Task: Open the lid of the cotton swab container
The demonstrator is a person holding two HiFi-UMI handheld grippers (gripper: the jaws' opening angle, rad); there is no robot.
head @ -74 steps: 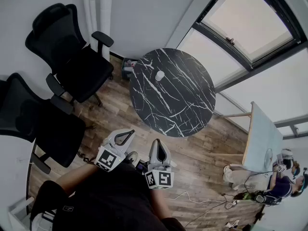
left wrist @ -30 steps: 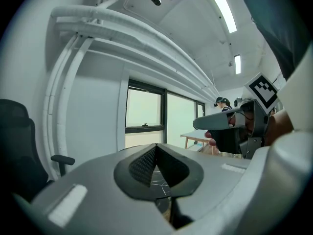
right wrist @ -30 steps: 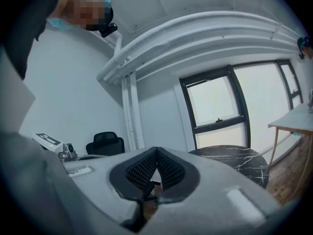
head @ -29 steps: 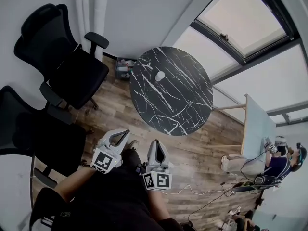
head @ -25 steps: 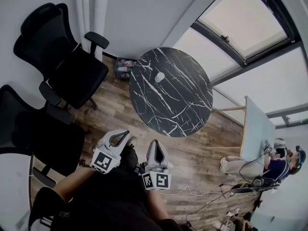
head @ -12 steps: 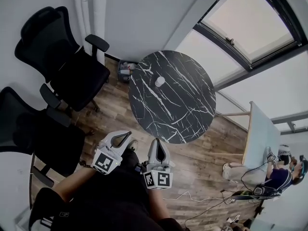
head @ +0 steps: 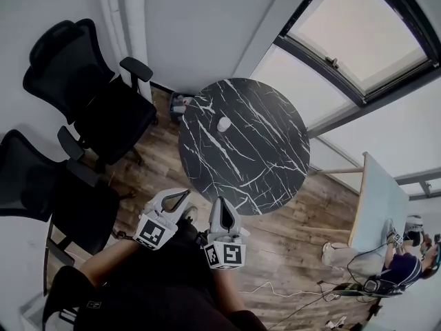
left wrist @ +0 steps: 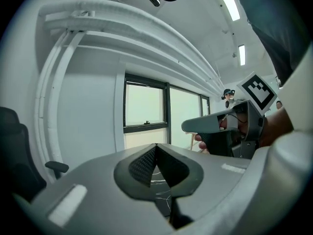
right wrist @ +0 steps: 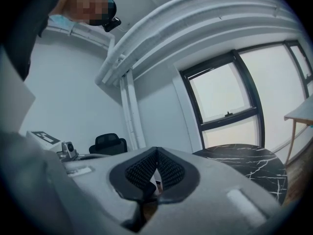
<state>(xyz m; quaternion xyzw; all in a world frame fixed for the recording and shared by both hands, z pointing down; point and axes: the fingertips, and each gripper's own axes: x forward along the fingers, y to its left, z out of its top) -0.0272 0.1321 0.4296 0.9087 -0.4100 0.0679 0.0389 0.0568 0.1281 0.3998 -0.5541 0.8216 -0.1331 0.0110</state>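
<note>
In the head view, we hold the left gripper (head: 185, 194) and right gripper (head: 219, 203) side by side above the wood floor (head: 289, 226), short of the round black counter (head: 265, 167). The cotton swab container (head: 224, 124) stands on the counter's far half, well apart from both. In the left gripper view, our jaws are clenched together on nothing. In the right gripper view, the jaws are likewise clenched and empty.

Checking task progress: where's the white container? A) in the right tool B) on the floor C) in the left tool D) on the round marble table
D: the white container stands on the round marble table, apart from the left tool and the right tool, both shut and empty.
</note>
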